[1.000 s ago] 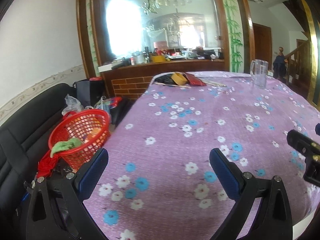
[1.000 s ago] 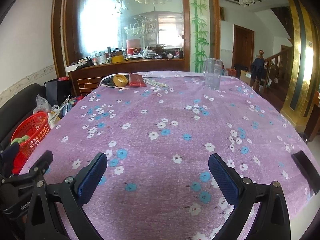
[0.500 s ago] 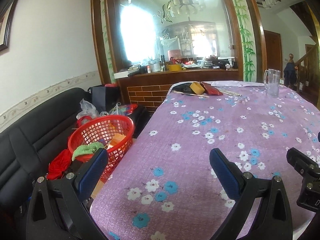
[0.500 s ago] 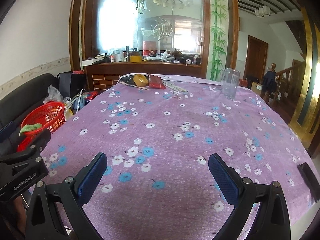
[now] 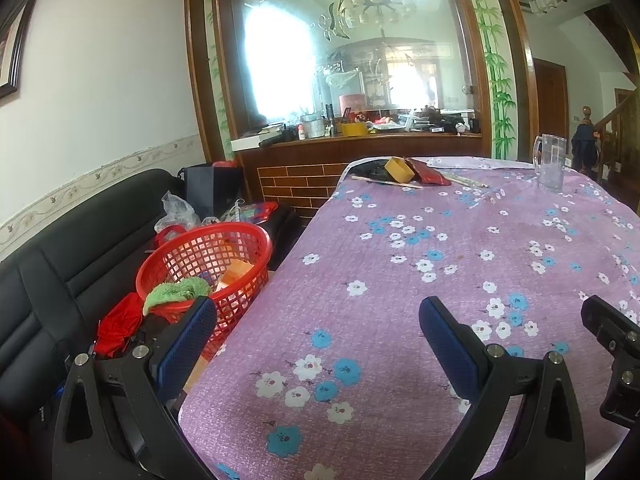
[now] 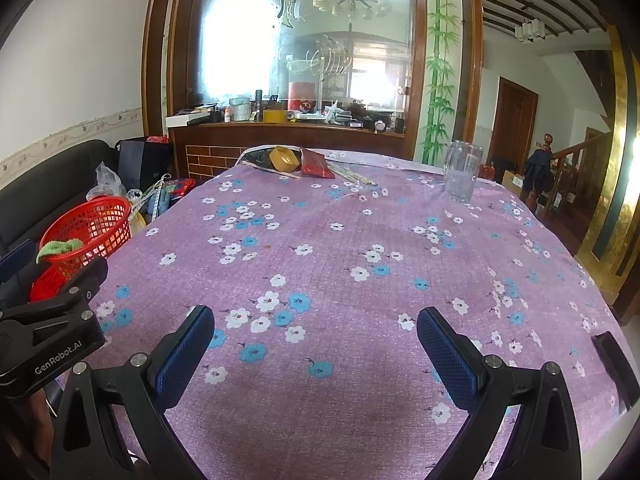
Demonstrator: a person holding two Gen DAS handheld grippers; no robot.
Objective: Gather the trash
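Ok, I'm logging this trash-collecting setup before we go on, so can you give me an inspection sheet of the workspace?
Surface: purple floral tablecloth, near part bare.
Job's things: red plastic mesh basket beside the table, holding a green cloth; yellow box, red packet and chopsticks at the far edge.
Clutter: clear glass mug.
Grippers: left gripper and right gripper both open, holding nothing.
Cables: nothing seen.
Surroundings: black sofa, wooden counter.
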